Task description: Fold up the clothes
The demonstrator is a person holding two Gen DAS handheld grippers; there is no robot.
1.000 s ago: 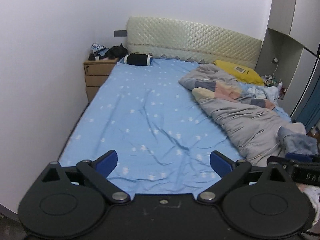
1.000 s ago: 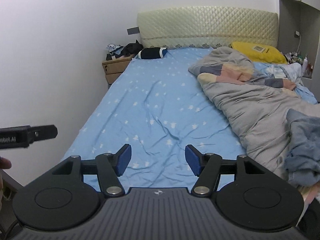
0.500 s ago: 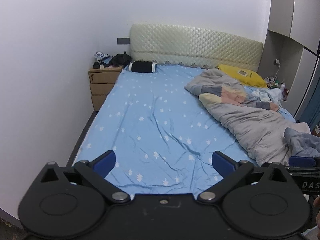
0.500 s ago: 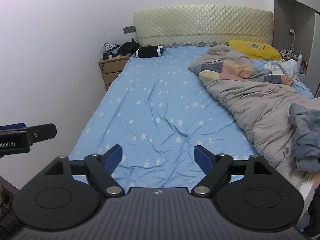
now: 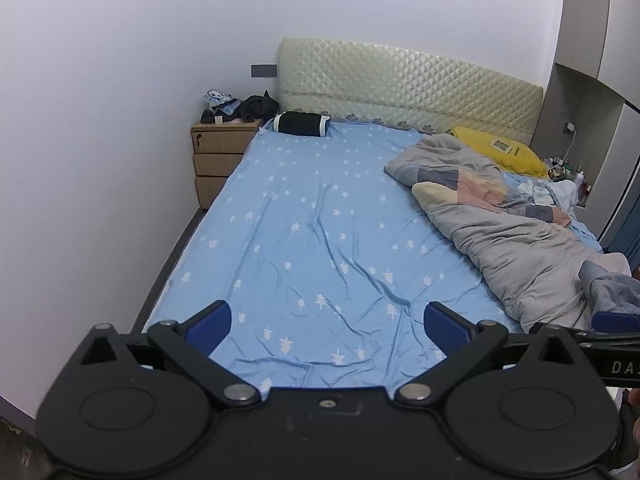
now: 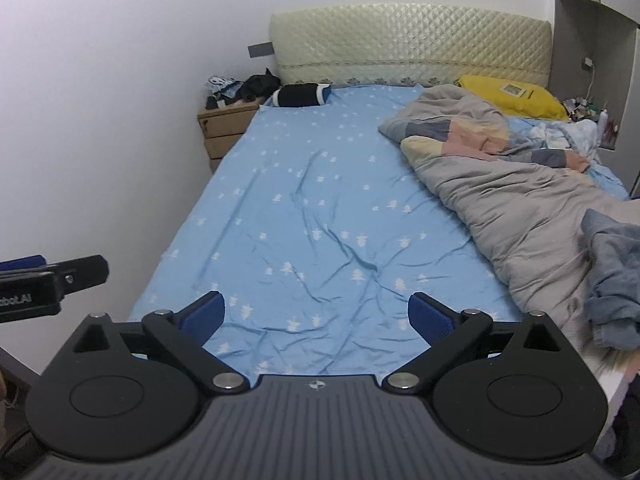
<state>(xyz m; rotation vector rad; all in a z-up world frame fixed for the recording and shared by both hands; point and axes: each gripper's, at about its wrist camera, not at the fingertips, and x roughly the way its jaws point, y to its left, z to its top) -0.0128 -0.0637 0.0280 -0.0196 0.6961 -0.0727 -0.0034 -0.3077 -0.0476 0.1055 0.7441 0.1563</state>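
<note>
Bedroom with white walls; bed (image 6: 280,200) covered by light blue sheet with white tree print, quilted cream headboard (image 6: 408,44) at far end. Wooden nightstand (image 5: 218,156) at far left, loaded with dark clutter. Black bolster (image 5: 301,123) at far left of mattress, just below headboard. Yellow pillow (image 6: 516,96) at far right. Grey quilt (image 6: 528,200) with patchwork panel bunched along right side of bed.

Clothes to fold: crumpled blue-grey garment (image 6: 616,276) lying on near end of quilt, at right edge of bed, untouched by either claw.

Left claw (image 5: 326,322) above near edge of bed, jaws spread wide, nothing between blue pads. Right claw (image 6: 316,316) likewise above near edge, jaws opening toward full spread, nothing between pads. Garment just to right of right claw.
</note>
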